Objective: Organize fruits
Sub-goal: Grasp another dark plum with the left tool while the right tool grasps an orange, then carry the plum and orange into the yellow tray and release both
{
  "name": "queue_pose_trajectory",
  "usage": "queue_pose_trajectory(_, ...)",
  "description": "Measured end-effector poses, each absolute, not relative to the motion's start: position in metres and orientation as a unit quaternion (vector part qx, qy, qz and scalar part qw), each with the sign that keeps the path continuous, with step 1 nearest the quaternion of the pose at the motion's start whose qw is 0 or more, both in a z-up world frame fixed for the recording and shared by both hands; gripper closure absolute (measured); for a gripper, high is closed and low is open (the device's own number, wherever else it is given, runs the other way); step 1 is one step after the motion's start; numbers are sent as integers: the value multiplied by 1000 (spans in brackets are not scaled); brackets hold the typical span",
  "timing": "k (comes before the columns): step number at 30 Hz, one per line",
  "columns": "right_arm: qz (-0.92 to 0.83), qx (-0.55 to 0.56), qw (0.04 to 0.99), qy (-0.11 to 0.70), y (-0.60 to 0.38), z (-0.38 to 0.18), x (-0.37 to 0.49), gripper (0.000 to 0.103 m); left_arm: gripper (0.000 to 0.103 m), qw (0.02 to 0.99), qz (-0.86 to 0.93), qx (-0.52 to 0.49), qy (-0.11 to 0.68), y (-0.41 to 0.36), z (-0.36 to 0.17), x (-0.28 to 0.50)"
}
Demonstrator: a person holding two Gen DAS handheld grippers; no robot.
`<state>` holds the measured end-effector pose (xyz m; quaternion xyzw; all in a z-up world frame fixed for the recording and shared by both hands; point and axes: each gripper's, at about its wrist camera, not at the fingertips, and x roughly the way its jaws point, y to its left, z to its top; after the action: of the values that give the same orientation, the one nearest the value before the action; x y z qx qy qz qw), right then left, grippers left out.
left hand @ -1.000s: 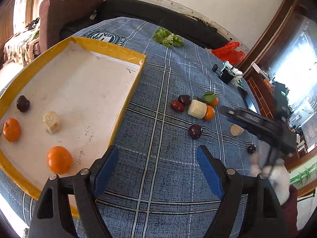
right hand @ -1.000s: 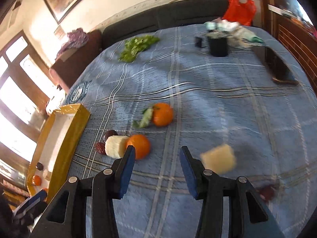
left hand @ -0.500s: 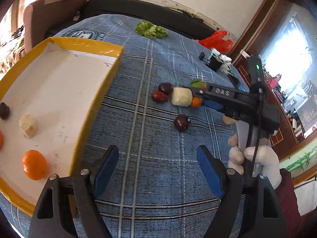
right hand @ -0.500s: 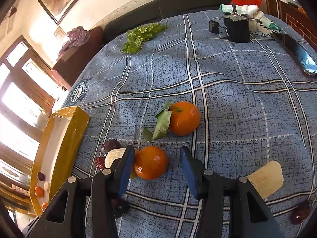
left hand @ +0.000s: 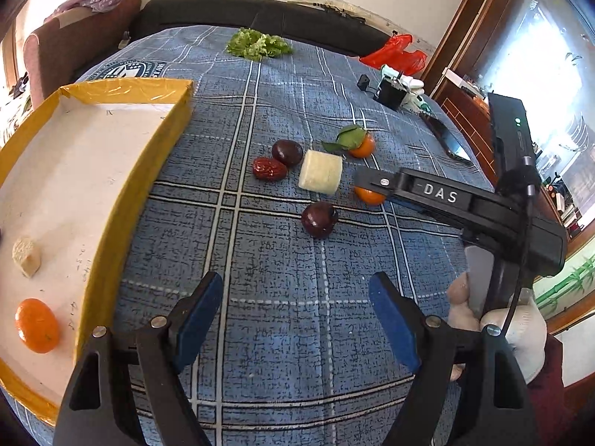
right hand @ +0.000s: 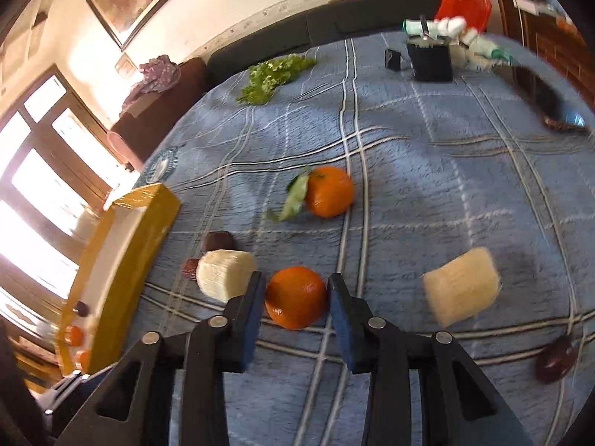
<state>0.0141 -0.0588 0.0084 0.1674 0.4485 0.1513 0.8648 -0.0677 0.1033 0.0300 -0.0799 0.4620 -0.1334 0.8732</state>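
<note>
A yellow-rimmed white tray [left hand: 174, 126] lies at the left and holds an orange [left hand: 36, 325] and a pale chunk [left hand: 26, 257]. On the blue plaid cloth lie a leafy orange [left hand: 362, 145], a pale cylinder piece [left hand: 320, 171], a red date [left hand: 268, 168] and two dark plums [left hand: 287, 152] [left hand: 319, 219]. My right gripper [right hand: 295, 290] has its blue pads on either side of an orange [right hand: 295, 297] that rests on the cloth; it also shows in the left wrist view [left hand: 368, 182]. My left gripper [left hand: 297, 308] is open and empty above bare cloth.
In the right wrist view a second pale piece [right hand: 461, 291] and a dark plum [right hand: 556, 360] lie right of the orange. Lettuce [left hand: 258, 44], a red bag [left hand: 394, 54], a black box [left hand: 390, 93] and a phone [left hand: 448, 143] sit toward the far edge.
My right gripper has moved forward over the cloth and its pads now flank the orange. My left gripper has swung right, away from the tray, staying open.
</note>
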Motion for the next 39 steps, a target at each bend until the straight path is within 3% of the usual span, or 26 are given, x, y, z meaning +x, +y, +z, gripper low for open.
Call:
queue_pose_trajectory(5, 159, 150, 871, 440, -50, 6, 16, 49, 23, 873, -129, -69, 464, 98, 28, -61)
queue_pose_trajectory(6, 152, 148, 873, 439, -49, 6, 16, 62, 23, 874, -129, -66, 464, 97, 29, -59)
queue_pose_trajectory(7, 154, 151, 872, 439, -50, 6, 17, 65, 23, 875, -130, -63, 462, 95, 30, -56)
queue_pose_trajectory(19, 144, 190, 881, 409, -73, 20, 10, 65, 24, 875, -153, -20, 460, 69, 16, -10)
queue_pose_trajectory(23, 145, 198, 878, 412, -75, 19, 11, 65, 40, 873, -157, -11, 461, 64, 10, -4)
queue_pose_trajectory(27, 143, 205, 875, 415, -77, 17, 12, 65, 76, 876, -156, 23, 456, 53, 9, -7)
queue_pose_trajectory(39, 150, 206, 876, 410, -75, 17, 8, 65, 75, 893, -129, -39, 428, 110, 53, -35)
